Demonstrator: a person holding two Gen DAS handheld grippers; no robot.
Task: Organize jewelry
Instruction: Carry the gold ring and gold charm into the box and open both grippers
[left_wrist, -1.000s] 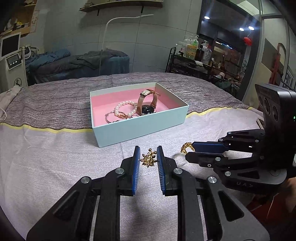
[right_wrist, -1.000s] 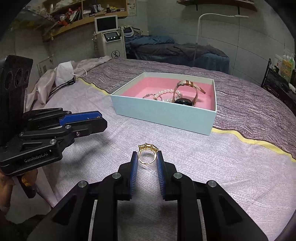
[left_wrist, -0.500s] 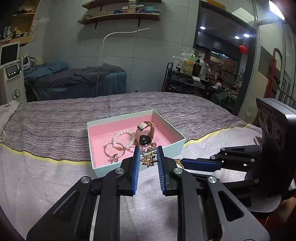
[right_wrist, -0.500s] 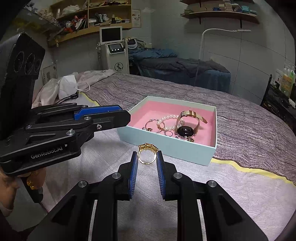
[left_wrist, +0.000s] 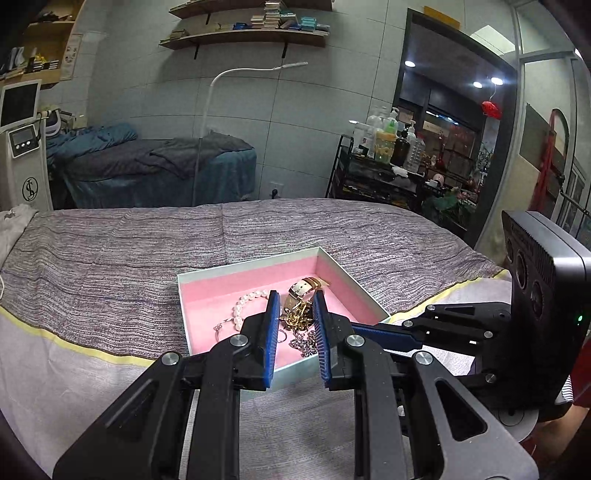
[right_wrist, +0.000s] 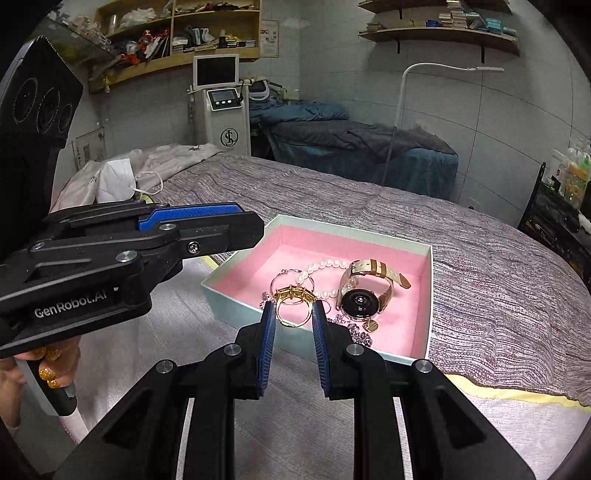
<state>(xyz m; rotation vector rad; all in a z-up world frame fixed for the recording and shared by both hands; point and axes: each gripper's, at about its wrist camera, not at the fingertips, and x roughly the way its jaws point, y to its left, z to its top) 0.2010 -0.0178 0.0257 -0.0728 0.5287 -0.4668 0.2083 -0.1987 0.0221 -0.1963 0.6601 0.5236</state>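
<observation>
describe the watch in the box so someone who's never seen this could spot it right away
On the striped bedspread sits a pale blue box lined in pink. The watch lies toward its right side, beside the pearl bracelet: the only piece with a round black dial and tan strap.

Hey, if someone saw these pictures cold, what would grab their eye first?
Probably the gold ring pinched in the right gripper just above the near edge of the pink-lined box. Next, the gold brooch held in the left gripper over the same box, and the watch lying inside.

A gold ring (right_wrist: 291, 306) stood upright over the box (right_wrist: 424, 280). A watch (right_wrist: 360, 301) and pearls (right_wrist: 325, 267) lay on its pink lining
</observation>
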